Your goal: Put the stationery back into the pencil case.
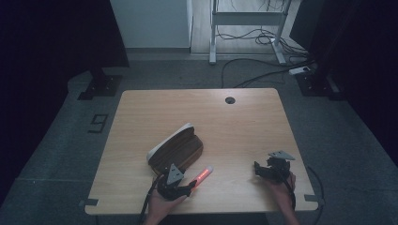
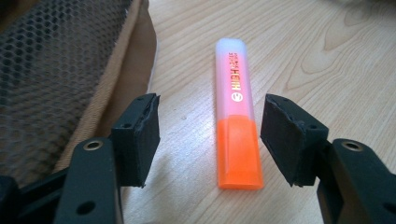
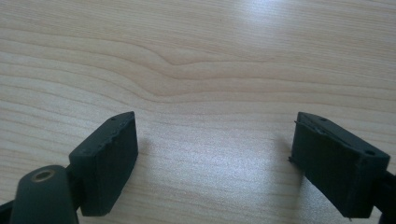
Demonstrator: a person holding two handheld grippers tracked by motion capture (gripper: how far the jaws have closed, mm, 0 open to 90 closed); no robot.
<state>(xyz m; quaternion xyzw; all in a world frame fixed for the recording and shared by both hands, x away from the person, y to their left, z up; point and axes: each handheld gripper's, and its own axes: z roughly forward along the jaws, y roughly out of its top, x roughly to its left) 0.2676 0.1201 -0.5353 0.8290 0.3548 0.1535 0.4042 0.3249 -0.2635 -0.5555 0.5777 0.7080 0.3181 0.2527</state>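
Left hand-held gripper (image 2: 210, 140) is hovering low at the near edge of the counter (image 1: 244, 122), jaws standing wide on either side of the orange end of a highlighter (image 2: 237, 135) without pressing on it; the highlighter is lying flat on the wood, its clear cap pointing away. Right hand-held gripper (image 3: 215, 158) is sitting over bare wood at the near right, well apart from the highlighter, jaws wide and holding nothing. Farther in, just beside the highlighter on its left, a brown pencil case (image 1: 176, 150) with a pale edge is lying at counter centre.
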